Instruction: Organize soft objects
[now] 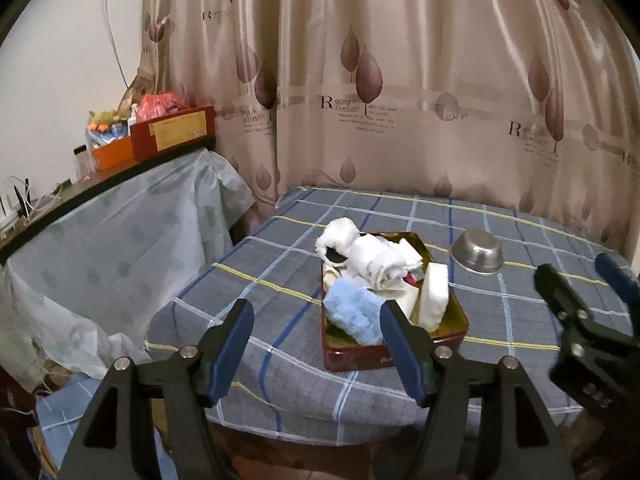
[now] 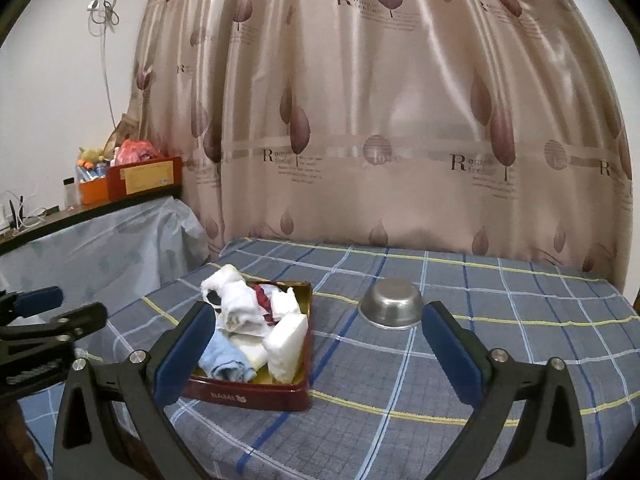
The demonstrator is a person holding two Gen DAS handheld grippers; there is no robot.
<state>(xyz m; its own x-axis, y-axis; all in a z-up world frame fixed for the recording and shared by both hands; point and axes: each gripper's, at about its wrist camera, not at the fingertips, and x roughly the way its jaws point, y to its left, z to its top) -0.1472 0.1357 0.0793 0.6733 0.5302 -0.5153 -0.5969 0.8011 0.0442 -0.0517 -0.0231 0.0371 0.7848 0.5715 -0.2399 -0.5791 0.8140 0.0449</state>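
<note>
Left wrist view first: the left gripper (image 1: pixel 318 344) hangs off the near edge of the bed (image 1: pixel 280 368), jaws spread wide, holding nothing. Just past it sits the red tin (image 1: pixel 356 358), stuffed with soft stuff: a blue fuzzy cloth (image 1: pixel 352 314) at the near end, a rolled white towel (image 1: pixel 376 258) across the middle, white foam blocks (image 1: pixel 434 294) on the right. A fluffy white piece (image 1: pixel 340 236) flops over the tin's far left corner. So my read is the sorting hasn't started, and the next move would be coming down on the blue cloth, closest to the jaws, pinching deep enough that the pile doesn't slip.

Right wrist view: the right gripper (image 2: pixel 318 350) is also spread and empty, near edge again, with the tin between its fingers on the left side and an upside-down steel bowl (image 2: pixel 391 307) further back toward the right. The plaid sheet's a bit rumpled. A leaf-print curtain (image 2: pixel 380 120) hangs behind, and there's a cluttered shelf (image 2: pixel 80 210) off to the left.
</note>
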